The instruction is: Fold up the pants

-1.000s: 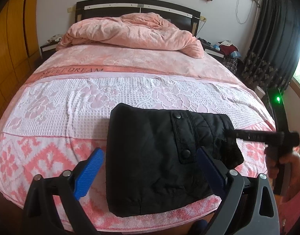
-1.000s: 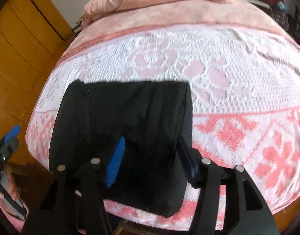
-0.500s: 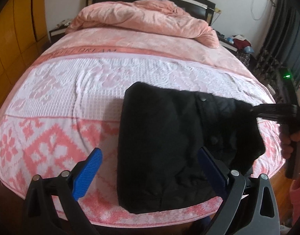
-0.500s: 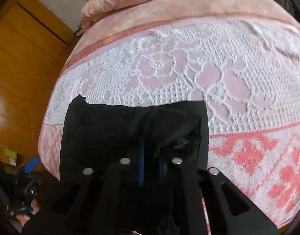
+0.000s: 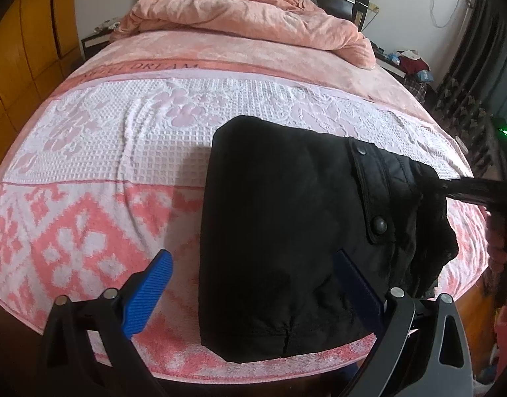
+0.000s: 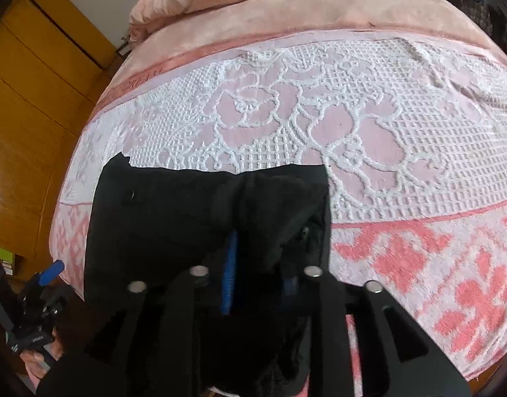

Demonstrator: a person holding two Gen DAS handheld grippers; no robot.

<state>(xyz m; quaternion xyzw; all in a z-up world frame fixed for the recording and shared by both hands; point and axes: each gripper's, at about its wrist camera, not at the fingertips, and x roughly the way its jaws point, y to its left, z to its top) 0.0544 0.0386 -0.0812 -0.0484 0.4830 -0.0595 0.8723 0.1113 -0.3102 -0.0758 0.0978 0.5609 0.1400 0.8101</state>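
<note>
The black pants point(image 5: 286, 231) lie folded into a thick bundle at the near edge of the bed, with a snap-button flap on top. My left gripper point(image 5: 253, 284) is open, its blue pads either side of the bundle's near end, holding nothing. My right gripper point(image 6: 256, 264) is shut on the pants' right edge point(image 6: 279, 218) and lifts that part off the bed. It also shows in the left wrist view point(image 5: 465, 188), reaching in from the right. The left gripper shows small in the right wrist view point(image 6: 44, 278).
The bed has a pink and white patterned cover point(image 5: 121, 152). A bunched pink duvet point(image 5: 246, 13) lies by the dark headboard. Wooden wardrobes point(image 6: 31, 99) stand left of the bed. Dark curtains point(image 5: 478, 66) and a cluttered nightstand are at the right.
My right gripper closed on the pants' right edge and raised it. My left gripper stayed open and moved a little closer over the bundle.
</note>
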